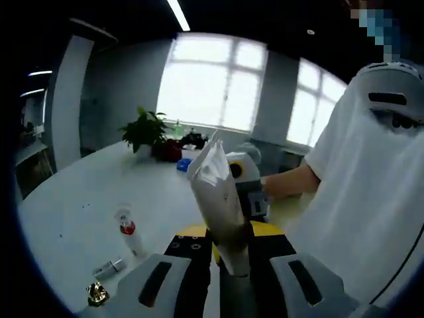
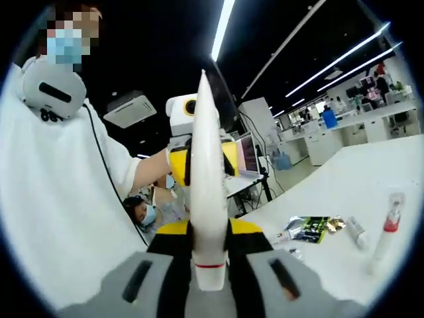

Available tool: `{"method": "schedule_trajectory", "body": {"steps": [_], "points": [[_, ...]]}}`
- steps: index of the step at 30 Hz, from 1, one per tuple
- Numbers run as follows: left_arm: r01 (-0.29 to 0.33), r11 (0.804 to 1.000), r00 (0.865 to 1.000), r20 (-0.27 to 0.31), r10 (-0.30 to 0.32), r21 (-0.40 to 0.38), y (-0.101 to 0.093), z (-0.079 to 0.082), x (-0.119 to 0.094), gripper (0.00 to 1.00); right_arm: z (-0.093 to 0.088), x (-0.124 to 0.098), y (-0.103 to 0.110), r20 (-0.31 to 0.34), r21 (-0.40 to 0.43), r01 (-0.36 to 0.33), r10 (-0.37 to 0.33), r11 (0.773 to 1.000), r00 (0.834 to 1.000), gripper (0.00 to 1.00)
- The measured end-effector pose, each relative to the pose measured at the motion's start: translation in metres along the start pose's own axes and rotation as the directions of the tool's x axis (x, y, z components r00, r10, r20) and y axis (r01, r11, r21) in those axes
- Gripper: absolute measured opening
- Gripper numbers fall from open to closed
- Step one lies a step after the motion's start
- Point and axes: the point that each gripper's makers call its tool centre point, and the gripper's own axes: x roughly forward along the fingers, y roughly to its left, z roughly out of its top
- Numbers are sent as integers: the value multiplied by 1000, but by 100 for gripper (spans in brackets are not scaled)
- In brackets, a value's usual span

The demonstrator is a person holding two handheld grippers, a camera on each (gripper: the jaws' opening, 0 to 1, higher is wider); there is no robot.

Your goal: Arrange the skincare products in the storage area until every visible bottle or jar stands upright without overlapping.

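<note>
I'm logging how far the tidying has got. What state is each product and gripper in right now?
White tube: lifted off the table, gripped at its cap end, flat end pointing away.
Right gripper: shut on the white tube.
Left gripper: shut on the white tube.
Red-collared bottle: standing upright on the white table.
Small silver tube: lying on its side.
Foil sachet: lying flat.

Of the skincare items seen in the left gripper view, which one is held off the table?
The white tube: it is clamped between both grippers, while the red-collared bottle and small silver tube rest on the white table.
</note>
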Motion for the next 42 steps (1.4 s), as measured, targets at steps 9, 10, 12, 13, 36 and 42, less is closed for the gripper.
{"method": "schedule_trajectory", "body": {"steps": [9,10,12,13,36,42], "points": [[-91,996,990,-104,93,19,13,-16,3,15,-12,1,-22,-50,-68,90,-94,994,994,22],[-94,995,989,-112,96,25,13,-18,4,15,-13,2,-24,-57,-71,96,-100,993,993,22],[-101,994,984,-141,107,50,15,-20,6,15,-18,3,-28,-79,-83,104,-110,991,991,22],[-110,992,980,-160,119,64,18,-24,8,15,-23,4,-33,-98,-95,113,-122,989,988,22],[-222,974,932,-286,224,39,50,-139,45,14,-141,5,-91,-373,-228,131,-210,965,904,22],[-248,969,925,-300,234,-6,61,-164,50,14,-164,7,-100,-416,-238,142,-233,961,879,23]]}}
